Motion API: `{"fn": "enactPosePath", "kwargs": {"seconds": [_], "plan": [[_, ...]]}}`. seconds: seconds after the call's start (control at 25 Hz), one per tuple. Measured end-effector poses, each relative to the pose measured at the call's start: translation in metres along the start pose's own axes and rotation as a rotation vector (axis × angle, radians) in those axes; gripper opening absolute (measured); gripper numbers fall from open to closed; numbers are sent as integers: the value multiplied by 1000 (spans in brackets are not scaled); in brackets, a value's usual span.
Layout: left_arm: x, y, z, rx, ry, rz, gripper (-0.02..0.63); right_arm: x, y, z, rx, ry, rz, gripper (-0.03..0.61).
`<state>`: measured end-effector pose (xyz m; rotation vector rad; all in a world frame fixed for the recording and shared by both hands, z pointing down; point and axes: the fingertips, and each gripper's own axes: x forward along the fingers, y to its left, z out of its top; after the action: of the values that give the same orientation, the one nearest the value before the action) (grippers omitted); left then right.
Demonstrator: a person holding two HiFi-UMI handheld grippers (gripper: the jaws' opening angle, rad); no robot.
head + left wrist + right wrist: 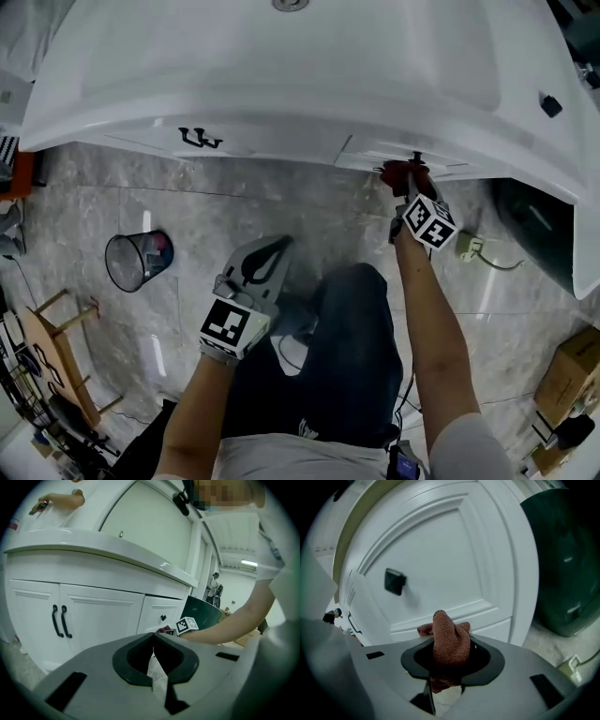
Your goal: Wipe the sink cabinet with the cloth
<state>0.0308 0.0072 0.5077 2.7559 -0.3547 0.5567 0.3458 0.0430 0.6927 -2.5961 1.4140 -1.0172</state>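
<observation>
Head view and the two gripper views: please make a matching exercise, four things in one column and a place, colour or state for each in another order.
1. cloth
2. waste bin
3. left tongs
4. door knob

A. shut, empty
B. on the floor
C. black, square
D. held in the right tongs

Pairs: 1-D, 2-B, 3-A, 4-C

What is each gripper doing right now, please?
Left gripper: closed, holding nothing.
Right gripper: closed on the brown cloth, near the cabinet door.
</observation>
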Motion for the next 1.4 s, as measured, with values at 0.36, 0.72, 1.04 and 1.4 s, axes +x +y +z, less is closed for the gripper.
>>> {"fn": "enactPosePath", "kwargs": {"seconds": [0.36, 0.72, 1.04, 1.4], "plan": [[59, -42, 19, 53, 6, -116, 11, -25, -93, 34, -15, -37, -72, 138], [72, -66, 30, 76, 13, -159, 11, -39, -92, 54, 9, -38, -42, 133], [45, -81, 56, 48, -7, -164, 11, -74, -86, 107, -75, -53, -53, 130], [7, -93, 84, 14, -31, -136, 11, -119, -61, 168, -110, -79, -60, 129]]}}
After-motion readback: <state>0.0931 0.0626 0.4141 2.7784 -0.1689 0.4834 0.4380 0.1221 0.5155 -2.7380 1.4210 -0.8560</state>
